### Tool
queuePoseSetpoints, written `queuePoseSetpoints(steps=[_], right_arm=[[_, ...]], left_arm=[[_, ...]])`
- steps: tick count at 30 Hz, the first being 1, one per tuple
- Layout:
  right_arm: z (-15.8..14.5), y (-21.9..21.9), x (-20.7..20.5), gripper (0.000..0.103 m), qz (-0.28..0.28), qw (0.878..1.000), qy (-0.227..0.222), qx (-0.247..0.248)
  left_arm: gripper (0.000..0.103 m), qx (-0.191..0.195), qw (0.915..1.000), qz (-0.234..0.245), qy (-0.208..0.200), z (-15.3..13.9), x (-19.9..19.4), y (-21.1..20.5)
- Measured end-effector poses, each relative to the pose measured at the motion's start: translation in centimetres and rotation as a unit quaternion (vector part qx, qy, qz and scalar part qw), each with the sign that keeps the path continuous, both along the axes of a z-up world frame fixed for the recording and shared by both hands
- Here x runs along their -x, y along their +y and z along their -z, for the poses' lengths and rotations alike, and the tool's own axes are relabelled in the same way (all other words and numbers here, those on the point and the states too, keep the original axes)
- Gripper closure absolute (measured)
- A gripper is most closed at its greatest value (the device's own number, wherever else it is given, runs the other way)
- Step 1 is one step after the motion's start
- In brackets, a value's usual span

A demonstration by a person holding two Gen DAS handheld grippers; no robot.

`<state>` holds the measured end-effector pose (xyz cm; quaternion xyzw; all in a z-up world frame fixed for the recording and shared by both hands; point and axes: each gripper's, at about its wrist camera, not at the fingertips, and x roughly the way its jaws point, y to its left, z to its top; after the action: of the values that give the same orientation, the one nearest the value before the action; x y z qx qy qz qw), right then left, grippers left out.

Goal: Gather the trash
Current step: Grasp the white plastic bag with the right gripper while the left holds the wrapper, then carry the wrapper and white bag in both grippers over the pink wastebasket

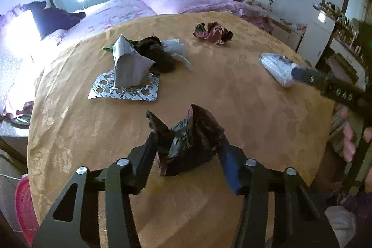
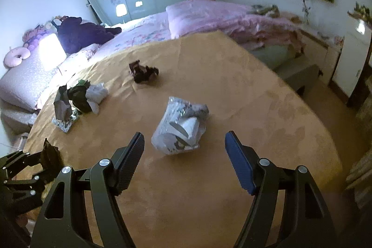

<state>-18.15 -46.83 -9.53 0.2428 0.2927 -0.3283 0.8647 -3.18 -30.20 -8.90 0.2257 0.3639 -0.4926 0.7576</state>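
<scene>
Left gripper point(image 1: 188, 143): closed on a dark crumpled wrapper point(image 1: 190, 145), held above the bench point(image 1: 232, 94) near edge.
Bench left: empty blister pack point(image 1: 125, 90) lying flat; silver foil bag point(image 1: 127, 66) resting on it; dark wrapper and white plastic point(image 1: 174, 49) touching behind.
Bench far centre: maroon crumpled wrapper point(image 1: 212, 33), apart from the others.
Right gripper point(image 2: 183, 152): jaws wide, empty, just before a white crumpled plastic bag point(image 2: 181, 129) lying on the bench.

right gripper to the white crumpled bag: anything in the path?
Nothing visible. The right gripper is open, and the white crumpled bag lies just ahead of its fingers on the bare tablecloth; other trash sits further left.
</scene>
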Motion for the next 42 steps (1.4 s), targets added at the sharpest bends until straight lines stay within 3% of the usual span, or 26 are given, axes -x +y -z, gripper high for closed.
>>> queuePoseSetpoints(steps=[3, 22, 31, 42], right_arm=[[0.5, -0.2, -0.2, 0.033, -0.008, 1.0, -0.004, -0.009], [2.1, -2.1, -3.0, 0.034, -0.03, 0.999, 0.019, -0.005], [2.1, -1.9, -3.6, 0.06, -0.033, 0.999, 0.028, 0.005], [1.6, 0.9, -4.0, 0.065, -0.063, 0.998, 0.017, -0.007]], left_arm=[[0.067, 0.003, 1.0, 0.0, 0.001, -0.1, 0.1, 0.2], [0.068, 0.024, 0.9987, -0.041, 0.02, -1.2, -1.3, 3.8], [0.068, 0.027, 0.9967, -0.072, 0.027, -1.0, -2.5, 5.9], [0.068, 0.023, 0.9943, -0.102, 0.02, -1.4, -3.7, 8.7]])
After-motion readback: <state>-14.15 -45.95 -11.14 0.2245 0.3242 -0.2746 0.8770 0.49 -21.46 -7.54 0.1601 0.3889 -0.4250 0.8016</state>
